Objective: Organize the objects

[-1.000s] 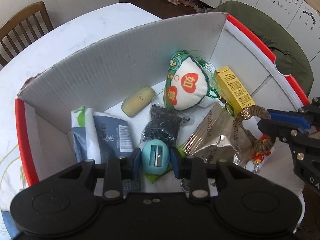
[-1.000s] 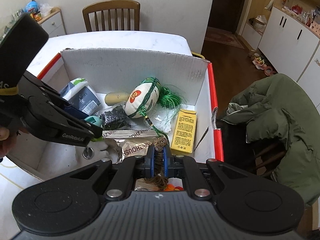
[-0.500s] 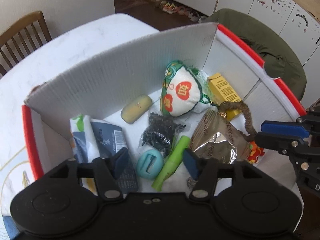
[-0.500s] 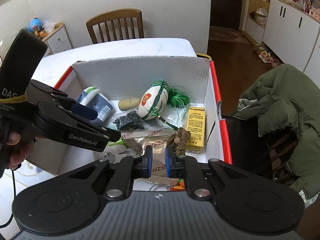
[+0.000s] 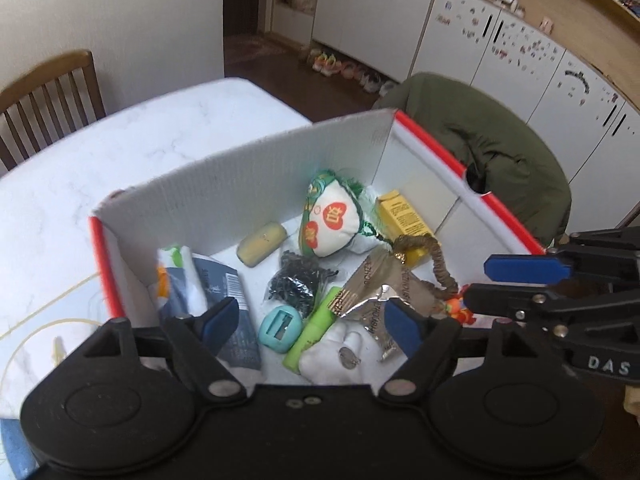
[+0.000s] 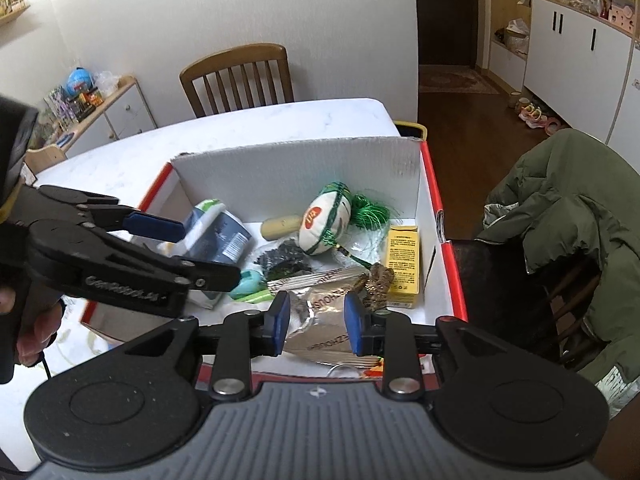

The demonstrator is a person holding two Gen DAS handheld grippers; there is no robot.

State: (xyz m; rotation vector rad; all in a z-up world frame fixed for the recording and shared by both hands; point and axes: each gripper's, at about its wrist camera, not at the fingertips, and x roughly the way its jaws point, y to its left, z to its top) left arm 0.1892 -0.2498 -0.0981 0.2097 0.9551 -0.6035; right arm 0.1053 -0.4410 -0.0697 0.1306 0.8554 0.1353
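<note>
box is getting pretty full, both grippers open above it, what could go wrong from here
1. The left gripper and right gripper hang close together over the white cardboard box; a careless move could knock them together.
2. The crinkled silver foil packet overlaps the lime green tube, so grabbing either may drag the other.
3. The brown braided cord loop lies partly on the yellow carton and could snag a finger.

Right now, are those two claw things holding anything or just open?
Left gripper: open, holding nothing, above the box.
Right gripper: open, holding nothing.
</note>
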